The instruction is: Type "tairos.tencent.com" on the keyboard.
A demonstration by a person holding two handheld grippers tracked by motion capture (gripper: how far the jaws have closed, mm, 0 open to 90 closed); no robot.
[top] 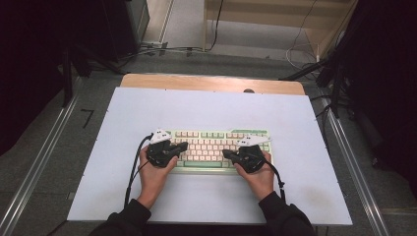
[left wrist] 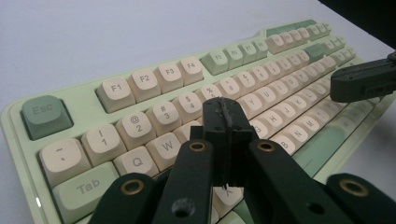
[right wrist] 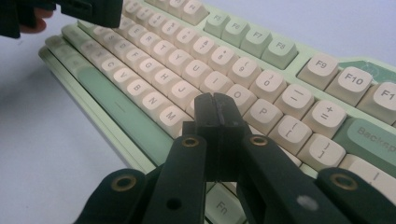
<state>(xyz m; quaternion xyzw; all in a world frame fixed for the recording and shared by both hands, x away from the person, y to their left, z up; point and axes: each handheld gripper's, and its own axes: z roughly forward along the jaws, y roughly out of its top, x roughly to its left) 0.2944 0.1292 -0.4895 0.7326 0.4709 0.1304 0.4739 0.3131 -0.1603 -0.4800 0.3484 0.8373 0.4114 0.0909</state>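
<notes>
High view shows both grippers over a green keyboard (top: 216,147) on the bench (top: 206,108). Left gripper (top: 183,146) and right gripper (top: 226,153) hold their fingers together, clamping nothing.

In the high view the keyboard (top: 216,150) lies partly under both hands: the left gripper (top: 183,146) covers its keys at about 9 o'clock, the right gripper (top: 227,153) those at about 4 o'clock, and the key legends are too small to read. In the left gripper view the closed jaws hide the keys behind them, the keyboard's near end runs off the bottom edge, and the far keys at 2 o'clock blur. In the right gripper view the Backspace key (right wrist: 373,137) is cut by the right edge, and the other gripper by the top edge at 11 o'clock.
</notes>
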